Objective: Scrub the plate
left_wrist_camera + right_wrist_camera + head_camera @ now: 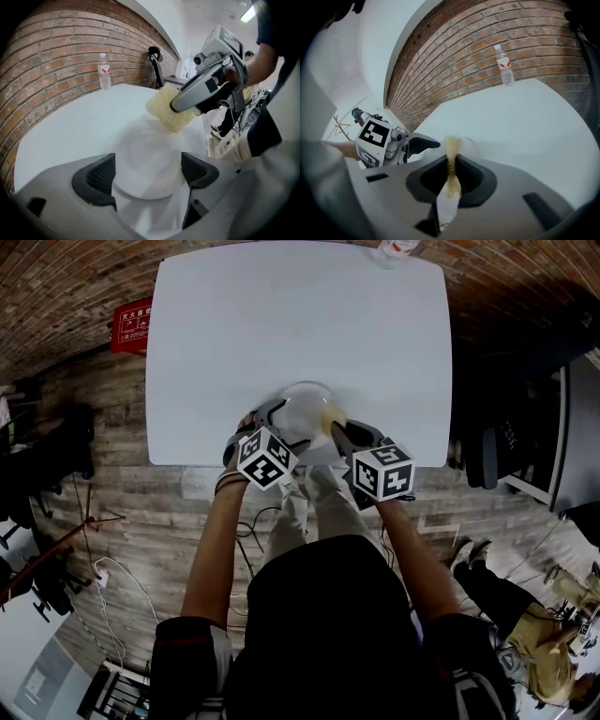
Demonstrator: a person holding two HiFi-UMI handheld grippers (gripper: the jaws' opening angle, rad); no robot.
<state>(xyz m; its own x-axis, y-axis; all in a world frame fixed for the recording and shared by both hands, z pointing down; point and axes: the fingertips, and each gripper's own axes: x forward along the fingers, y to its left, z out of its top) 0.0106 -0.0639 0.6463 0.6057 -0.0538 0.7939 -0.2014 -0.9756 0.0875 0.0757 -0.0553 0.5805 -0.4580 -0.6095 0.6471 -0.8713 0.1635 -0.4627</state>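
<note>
Here the left gripper (147, 174) has the white plate (305, 409) between its widely spread jaws, both pads against its rim, near the front edge of the white table (300, 324). The right gripper (451, 174) is closed tightly on a yellow sponge (171, 112), at the plate's far rim.

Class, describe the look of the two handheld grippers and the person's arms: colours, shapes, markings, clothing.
Both the left gripper and right gripper have pale grey moulded bodies and dark textured fingers. Each carries a white cube printed with black square markers. The person wears dark short sleeves and a dark wristband.
</note>
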